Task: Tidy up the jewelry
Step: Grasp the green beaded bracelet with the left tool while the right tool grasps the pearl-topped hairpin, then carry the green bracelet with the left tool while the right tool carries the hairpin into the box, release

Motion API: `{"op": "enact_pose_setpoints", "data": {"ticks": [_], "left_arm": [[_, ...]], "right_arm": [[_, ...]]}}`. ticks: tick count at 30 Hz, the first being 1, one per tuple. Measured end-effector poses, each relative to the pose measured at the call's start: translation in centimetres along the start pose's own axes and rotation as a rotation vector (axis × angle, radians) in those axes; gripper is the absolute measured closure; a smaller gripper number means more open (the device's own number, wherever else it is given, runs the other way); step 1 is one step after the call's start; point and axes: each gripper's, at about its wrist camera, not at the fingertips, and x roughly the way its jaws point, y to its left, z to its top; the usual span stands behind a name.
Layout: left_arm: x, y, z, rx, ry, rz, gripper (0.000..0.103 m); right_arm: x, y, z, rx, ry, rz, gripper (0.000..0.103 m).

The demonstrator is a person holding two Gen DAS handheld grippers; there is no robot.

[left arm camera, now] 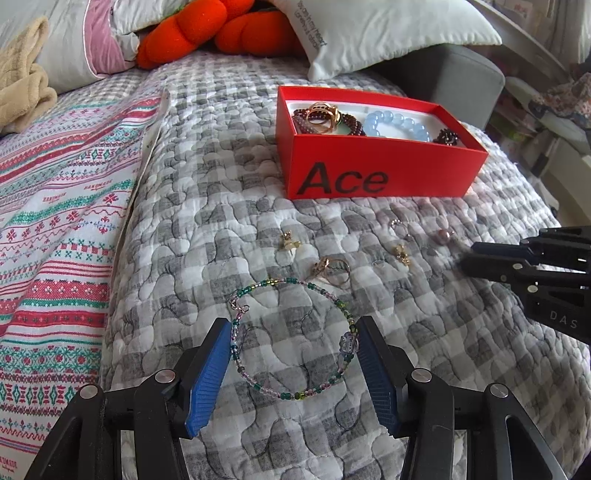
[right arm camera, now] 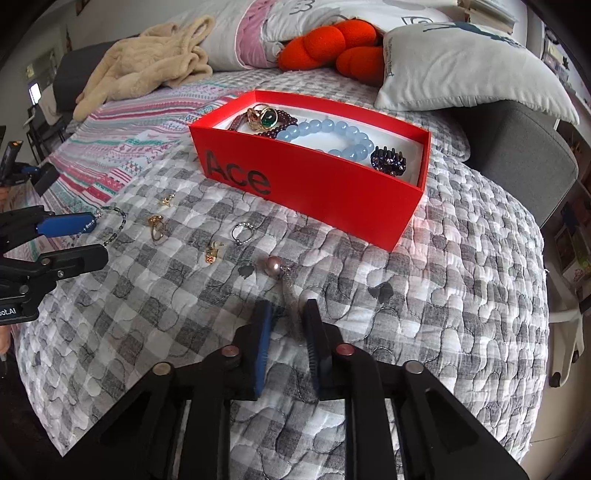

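Note:
A red box [left arm camera: 369, 177] marked "Ace" sits on the grey checked quilt and holds a blue bead bracelet [left arm camera: 399, 123], dark red beads and gold rings. It also shows in the right wrist view [right arm camera: 332, 195]. My left gripper [left arm camera: 293, 332] is open, its blue pads either side of a green and purple beaded bracelet [left arm camera: 295, 332] lying flat on the quilt. My right gripper [right arm camera: 288, 317] is partly open around the silver chain [right arm camera: 290, 295] of a pearl pendant [right arm camera: 272, 265]. Loose gold rings [left arm camera: 332, 269] and earrings [left arm camera: 400, 253] lie between bracelet and box.
A striped blanket [left arm camera: 55, 229] covers the left of the bed. Pillows [left arm camera: 388, 29], an orange plush [left arm camera: 229, 33] and a beige garment [right arm camera: 147, 62] lie at the back. The bed edge drops off at the right, by a grey chair [right arm camera: 517, 147].

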Motion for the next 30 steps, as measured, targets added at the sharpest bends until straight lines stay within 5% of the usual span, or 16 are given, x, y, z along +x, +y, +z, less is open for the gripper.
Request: {"op": "enact_pose_setpoints", "data": {"ticks": [15, 30], "left_arm": [[-1.3, 0.6, 2.7, -0.073, -0.056, -0.013, 0.045], [-0.3, -0.5, 9.0, -0.158, -0.194, -0.154, 0.045]], "right_arm": [[-3.5, 0.3, 0.9, 0.052, -0.054, 0.039, 0.099], [-7.0, -3.2, 5.4, 0.22, -0.23, 0.075, 0.099]]}}
